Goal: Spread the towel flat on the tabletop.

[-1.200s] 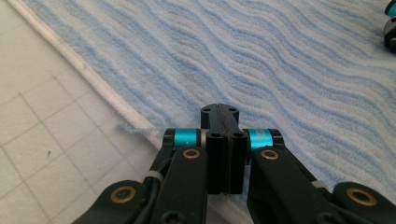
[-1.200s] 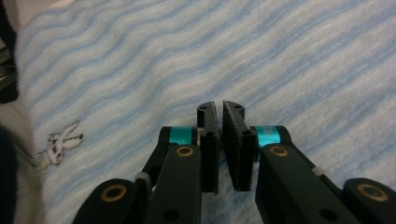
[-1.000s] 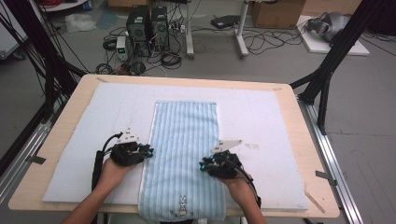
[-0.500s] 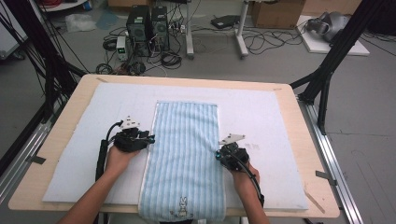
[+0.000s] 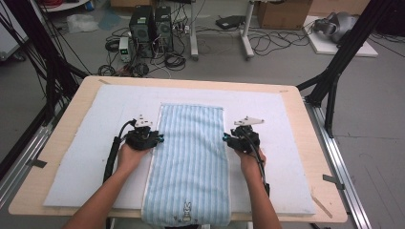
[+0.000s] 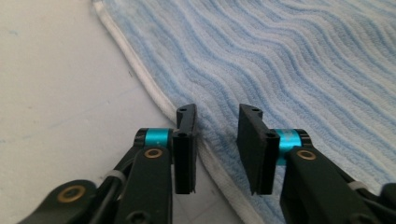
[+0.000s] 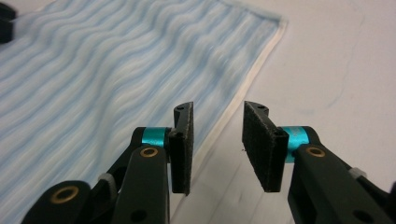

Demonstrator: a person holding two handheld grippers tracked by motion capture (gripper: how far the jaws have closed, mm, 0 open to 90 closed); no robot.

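Towel (image 5: 191, 162) lies flat mid-mat (image 5: 286, 119), its near end hanging over the table (image 5: 310, 143) edge by you. Your left gripper (image 5: 155, 139) sits at the towel's left edge, your right gripper (image 5: 228, 138) at its right edge. Computer towers (image 5: 150, 21) stand on the floor beyond the towel.

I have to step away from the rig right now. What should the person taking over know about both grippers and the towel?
Left gripper: open, holding nothing, jaws straddling the white hem on the left long edge of the towel.
Right gripper: open, holding nothing, jaws over the hem on the towel's right long edge.
Towel: blue striped, lying flat and unfolded lengthwise on the white mat, its near end with the small rabbit motif hanging just over the table's front edge.
Done: towel spread flat, both grippers lined up at its sides about midway along.
Left: no grasp yet on either edge; probably close on both hems, perhaps to fold.
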